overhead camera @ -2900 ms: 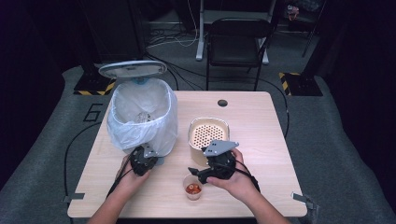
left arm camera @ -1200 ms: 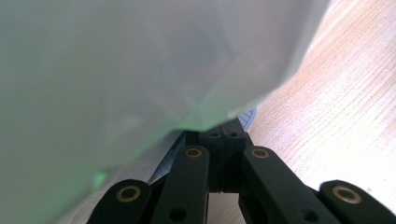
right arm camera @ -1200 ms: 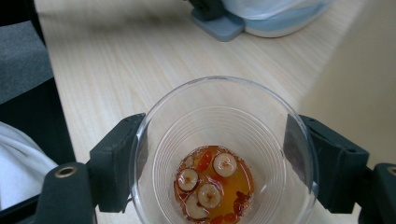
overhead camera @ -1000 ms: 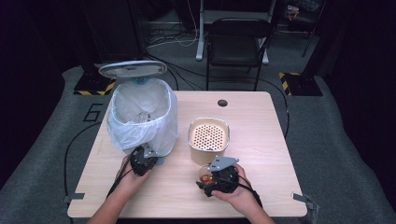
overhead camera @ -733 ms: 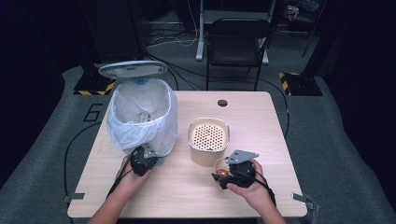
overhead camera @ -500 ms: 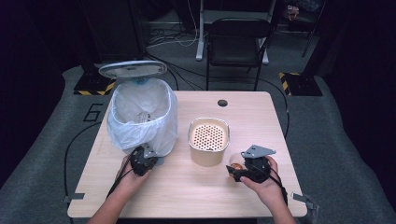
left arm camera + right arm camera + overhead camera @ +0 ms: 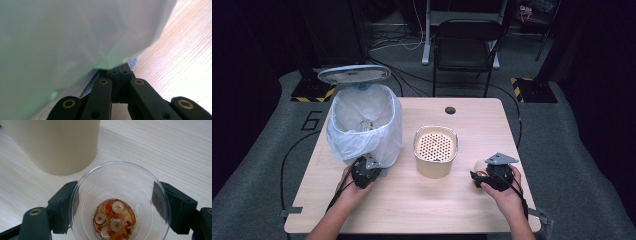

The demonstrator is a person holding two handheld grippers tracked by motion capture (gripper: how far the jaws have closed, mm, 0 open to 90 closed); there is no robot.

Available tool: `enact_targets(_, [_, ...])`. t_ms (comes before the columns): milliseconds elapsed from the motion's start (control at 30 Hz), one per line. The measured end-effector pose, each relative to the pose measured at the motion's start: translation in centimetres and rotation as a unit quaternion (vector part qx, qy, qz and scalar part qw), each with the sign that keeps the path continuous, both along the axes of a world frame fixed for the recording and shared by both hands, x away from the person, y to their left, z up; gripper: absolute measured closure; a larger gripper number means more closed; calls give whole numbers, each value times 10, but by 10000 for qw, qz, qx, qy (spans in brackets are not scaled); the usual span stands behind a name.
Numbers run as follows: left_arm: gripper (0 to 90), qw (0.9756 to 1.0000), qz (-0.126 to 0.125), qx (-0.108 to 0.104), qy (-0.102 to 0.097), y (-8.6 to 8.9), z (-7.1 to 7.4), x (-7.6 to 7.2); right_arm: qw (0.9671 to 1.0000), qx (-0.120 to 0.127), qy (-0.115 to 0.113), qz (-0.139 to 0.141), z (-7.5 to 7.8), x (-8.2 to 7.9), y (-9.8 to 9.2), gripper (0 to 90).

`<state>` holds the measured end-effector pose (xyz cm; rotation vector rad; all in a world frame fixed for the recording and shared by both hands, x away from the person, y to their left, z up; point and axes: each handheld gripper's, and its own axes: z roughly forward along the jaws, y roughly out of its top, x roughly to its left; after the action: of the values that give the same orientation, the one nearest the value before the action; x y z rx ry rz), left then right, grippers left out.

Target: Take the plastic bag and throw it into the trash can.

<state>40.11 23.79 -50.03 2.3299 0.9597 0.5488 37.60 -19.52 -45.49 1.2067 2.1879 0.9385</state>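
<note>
A clear plastic cup (image 7: 120, 202) was held upright between the jaws of the right gripper (image 7: 486, 177), the pads pressed on its opposite walls, just off the table (image 7: 472, 210) at its right front. A little amber liquid with pale round slices and red bits was seen at its bottom. The strainer pot (image 7: 435, 151) stood near, to the cup's left and slightly farther back, so a pour would have to be carried leftward. The left gripper (image 7: 364, 171) was clenched on nothing, its tips tucked under the bin liner (image 7: 75, 35) beside the bin (image 7: 362, 125).
</note>
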Motion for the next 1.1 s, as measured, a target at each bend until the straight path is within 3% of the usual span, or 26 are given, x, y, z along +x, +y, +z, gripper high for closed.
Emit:
enact_targets(267, [900,10000,9,-16,-4,0,0,0,9996,54,5,-294,-4,6,-10,217])
enact_targets(667, [900,10000,9,-9,1,0,0,0,9994,108,4,-327,-9,7,-15,143])
enact_targets(900, [900,10000,13,-1,-26,-1,0,0,9986,249,-195,-426,5,3,-18,141])
enact_targets(1000, [900,10000,15,-7,-25,-1,0,0,9984,234,-350,-368,21,2,-16,152])
enact_targets(1100, [900,10000,5,3,-9,-1,0,0,9983,284,-436,-251,33,5,-11,242])
